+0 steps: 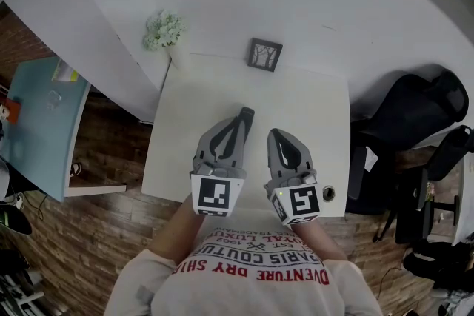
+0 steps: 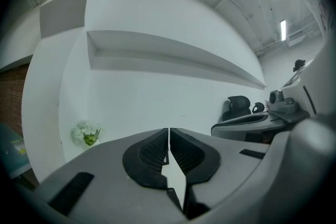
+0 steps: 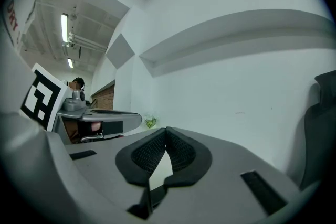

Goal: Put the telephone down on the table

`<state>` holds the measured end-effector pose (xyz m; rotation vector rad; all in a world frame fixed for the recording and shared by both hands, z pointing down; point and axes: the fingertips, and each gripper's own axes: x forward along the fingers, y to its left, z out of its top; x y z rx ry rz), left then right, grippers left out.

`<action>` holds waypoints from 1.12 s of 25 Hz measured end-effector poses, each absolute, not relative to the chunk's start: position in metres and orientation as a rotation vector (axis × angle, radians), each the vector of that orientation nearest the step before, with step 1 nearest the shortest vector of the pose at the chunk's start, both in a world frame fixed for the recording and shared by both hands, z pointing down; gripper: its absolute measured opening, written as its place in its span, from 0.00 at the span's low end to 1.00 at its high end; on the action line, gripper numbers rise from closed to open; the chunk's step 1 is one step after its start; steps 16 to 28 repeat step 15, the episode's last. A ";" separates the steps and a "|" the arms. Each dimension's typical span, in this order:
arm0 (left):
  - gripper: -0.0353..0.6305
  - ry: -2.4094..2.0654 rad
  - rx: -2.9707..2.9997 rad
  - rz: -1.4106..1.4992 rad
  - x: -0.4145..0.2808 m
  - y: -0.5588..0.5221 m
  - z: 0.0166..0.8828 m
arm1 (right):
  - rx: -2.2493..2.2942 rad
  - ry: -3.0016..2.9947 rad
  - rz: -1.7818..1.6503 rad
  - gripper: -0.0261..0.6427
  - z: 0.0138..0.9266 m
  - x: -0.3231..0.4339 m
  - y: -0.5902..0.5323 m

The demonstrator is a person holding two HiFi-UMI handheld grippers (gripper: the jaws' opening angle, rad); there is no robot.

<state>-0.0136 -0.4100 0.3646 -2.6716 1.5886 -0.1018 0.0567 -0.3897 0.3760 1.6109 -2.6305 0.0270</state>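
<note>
On the white tabletop [image 1: 185, 129] we find no telephone; none shows in any view, so we cannot tell whether the task is finished or not yet begun. Only a small frame [image 1: 264, 54] and flowers [image 1: 164, 29] stand at the far edge. We hold the left gripper [image 1: 245, 114] and right gripper [image 1: 275, 135] side by side over the near half, pointing away from us, fingers [image 2: 152, 155] pressed together on nothing.
</note>
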 end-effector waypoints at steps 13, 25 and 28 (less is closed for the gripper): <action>0.10 1.563 -2.693 -0.154 -0.008 -0.416 0.373 | 1.618 -2.591 0.079 0.08 0.387 0.060 -0.397; 0.10 1.573 -2.685 -0.171 -0.009 -0.418 0.374 | 1.614 -2.585 0.073 0.08 0.387 0.060 -0.398; 0.10 1.573 -2.685 -0.171 -0.009 -0.418 0.374 | 1.614 -2.585 0.073 0.08 0.387 0.060 -0.398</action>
